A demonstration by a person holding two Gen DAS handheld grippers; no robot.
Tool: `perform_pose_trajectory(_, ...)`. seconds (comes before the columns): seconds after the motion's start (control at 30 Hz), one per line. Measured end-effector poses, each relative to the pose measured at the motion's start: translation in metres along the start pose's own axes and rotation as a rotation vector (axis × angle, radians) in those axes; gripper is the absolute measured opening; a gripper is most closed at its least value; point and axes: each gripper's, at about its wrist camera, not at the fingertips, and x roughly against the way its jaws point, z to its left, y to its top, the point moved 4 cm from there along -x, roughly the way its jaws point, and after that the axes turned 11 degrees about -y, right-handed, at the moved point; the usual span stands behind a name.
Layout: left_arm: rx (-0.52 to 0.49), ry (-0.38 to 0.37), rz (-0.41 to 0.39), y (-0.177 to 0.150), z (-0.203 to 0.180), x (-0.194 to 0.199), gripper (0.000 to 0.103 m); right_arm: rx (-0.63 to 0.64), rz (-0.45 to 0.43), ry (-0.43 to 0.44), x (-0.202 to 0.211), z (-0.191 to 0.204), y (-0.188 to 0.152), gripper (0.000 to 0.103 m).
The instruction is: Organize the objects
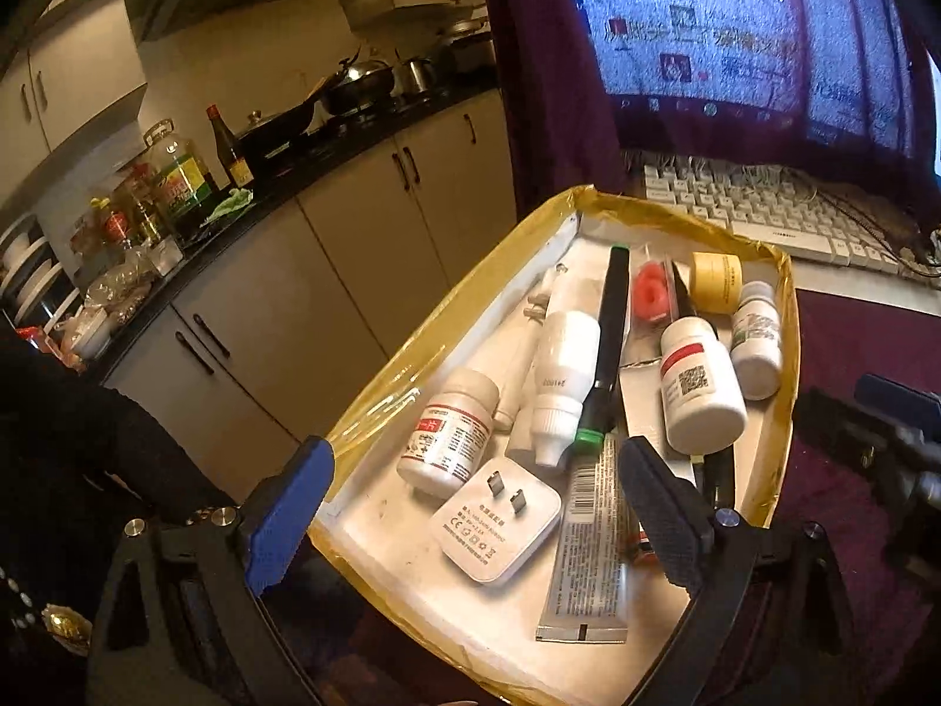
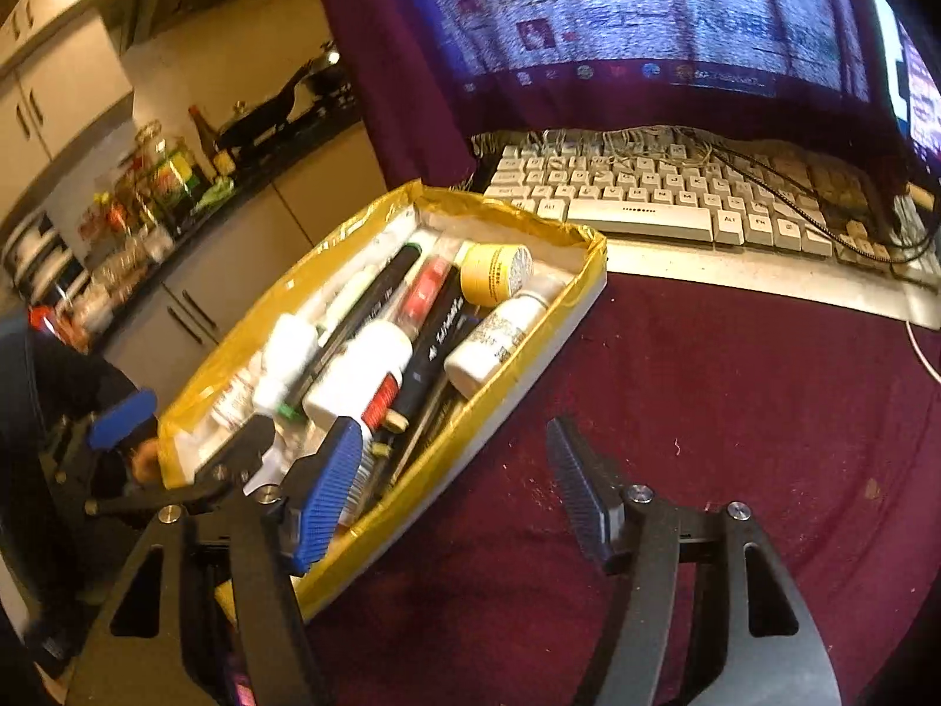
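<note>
A shallow tray with a yellow-taped rim [image 1: 411, 353] [image 2: 532, 362] lies on the maroon cloth. In it are white pill bottles [image 1: 447, 435] [image 1: 700, 388], a white dropper bottle [image 1: 561, 382], a white plug charger [image 1: 497, 523], a silver tube [image 1: 588, 559], a black pen with a green end [image 1: 609, 341], a yellow jar [image 1: 717, 282] [image 2: 494, 273] and a black marker [image 2: 435, 347]. My left gripper [image 1: 476, 509] [image 2: 182, 429] hovers open over the tray's near end, touching nothing. My right gripper [image 2: 456, 494] is open astride the tray's right wall, blue finger inside, black finger over the cloth.
A white keyboard [image 1: 764, 212] [image 2: 647, 194] lies just behind the tray, below a monitor [image 1: 735, 29] draped in maroon fabric. Bare maroon cloth [image 2: 706, 412] spreads right of the tray. A kitchen counter [image 1: 176, 235] with bottles and pans runs along the left, beyond the table edge.
</note>
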Motion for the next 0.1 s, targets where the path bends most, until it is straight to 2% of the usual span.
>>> perform_pose_trajectory(0.1,0.001,-0.004,0.003,-0.0019,-0.0001,0.0018,0.095,0.027,0.022,0.019,0.0014,0.0036,-0.0071,0.065)
